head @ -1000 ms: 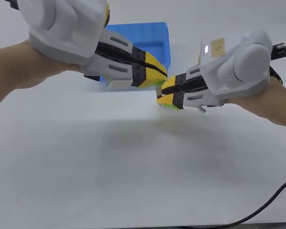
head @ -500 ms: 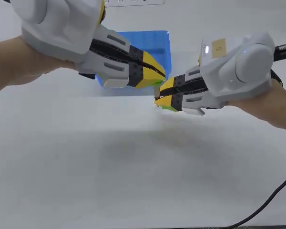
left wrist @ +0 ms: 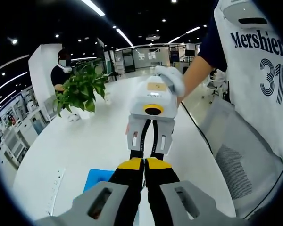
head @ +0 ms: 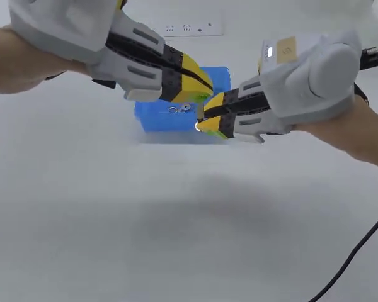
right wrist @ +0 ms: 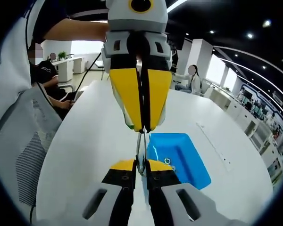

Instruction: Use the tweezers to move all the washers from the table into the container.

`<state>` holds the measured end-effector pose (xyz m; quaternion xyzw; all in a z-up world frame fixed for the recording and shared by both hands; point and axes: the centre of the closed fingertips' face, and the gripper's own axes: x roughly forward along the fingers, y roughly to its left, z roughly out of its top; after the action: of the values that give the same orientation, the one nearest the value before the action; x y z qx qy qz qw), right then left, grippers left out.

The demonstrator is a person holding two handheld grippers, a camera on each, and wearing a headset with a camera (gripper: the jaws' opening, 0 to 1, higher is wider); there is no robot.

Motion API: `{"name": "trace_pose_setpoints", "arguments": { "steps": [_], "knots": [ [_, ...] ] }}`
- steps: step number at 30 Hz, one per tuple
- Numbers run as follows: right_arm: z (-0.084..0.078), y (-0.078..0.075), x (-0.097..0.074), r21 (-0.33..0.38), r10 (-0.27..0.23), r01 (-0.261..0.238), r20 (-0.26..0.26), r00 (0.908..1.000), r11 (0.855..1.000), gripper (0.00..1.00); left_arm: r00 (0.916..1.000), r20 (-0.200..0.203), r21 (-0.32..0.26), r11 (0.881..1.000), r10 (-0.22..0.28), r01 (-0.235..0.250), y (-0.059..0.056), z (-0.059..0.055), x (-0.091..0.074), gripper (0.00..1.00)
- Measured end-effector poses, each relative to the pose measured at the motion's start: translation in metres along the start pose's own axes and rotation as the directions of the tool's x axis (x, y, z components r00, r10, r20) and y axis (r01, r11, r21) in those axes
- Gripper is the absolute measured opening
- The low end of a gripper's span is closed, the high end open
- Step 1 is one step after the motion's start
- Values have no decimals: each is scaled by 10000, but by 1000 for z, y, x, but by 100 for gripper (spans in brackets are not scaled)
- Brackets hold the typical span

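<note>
A blue container (head: 152, 118) stands on the white table (head: 176, 220), with a few metal washers (head: 179, 109) lying inside it. They also show in the right gripper view as washers (right wrist: 167, 162) in the container (right wrist: 179, 157). My left gripper (head: 208, 87) and right gripper (head: 201, 123) meet tip to tip above the container's near right corner. Thin metal tweezers (right wrist: 141, 146) run from the left gripper's shut yellow jaws down into my right gripper (right wrist: 140, 165), whose jaws are also closed on them. In the left gripper view my left gripper (left wrist: 145, 162) faces the right one head on.
A black cable (head: 359, 251) trails across the table at the lower right. A white socket strip (head: 189, 28) lies beyond the container. A mesh chair (right wrist: 23, 141) stands beside the table, and people sit in the background.
The head camera has tilted, so the container sits lower in view. Both grippers stay tip to tip and have risen slightly over the container's corner. Washers inside have come into sight.
</note>
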<state>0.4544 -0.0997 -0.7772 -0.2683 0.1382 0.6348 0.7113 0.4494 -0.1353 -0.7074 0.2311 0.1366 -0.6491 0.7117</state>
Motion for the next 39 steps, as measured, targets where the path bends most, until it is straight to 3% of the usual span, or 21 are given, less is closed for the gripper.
{"name": "trace_pose_setpoints", "arguments": {
  "steps": [8,17,22,31,39],
  "knots": [
    [21,-22,3,-133,-254,258,273,9993,9996,10,9997,180,363,9992,180,-186,17,12,-16,5],
    [23,-54,13,-137,-655,658,191,9977,9977,10,9991,383,570,9982,183,-205,46,12,-15,5],
    [14,-69,21,72,-708,707,143,9974,9975,10,9994,338,543,9985,101,-119,59,3,-10,5],
    [-7,-77,37,361,-500,501,-39,9987,9981,10,9995,314,131,9999,53,-57,70,-19,0,5],
    [-25,-82,49,608,-435,443,-150,9989,9972,10,9978,633,-559,9983,198,-163,80,-38,7,5]
  ]
}}
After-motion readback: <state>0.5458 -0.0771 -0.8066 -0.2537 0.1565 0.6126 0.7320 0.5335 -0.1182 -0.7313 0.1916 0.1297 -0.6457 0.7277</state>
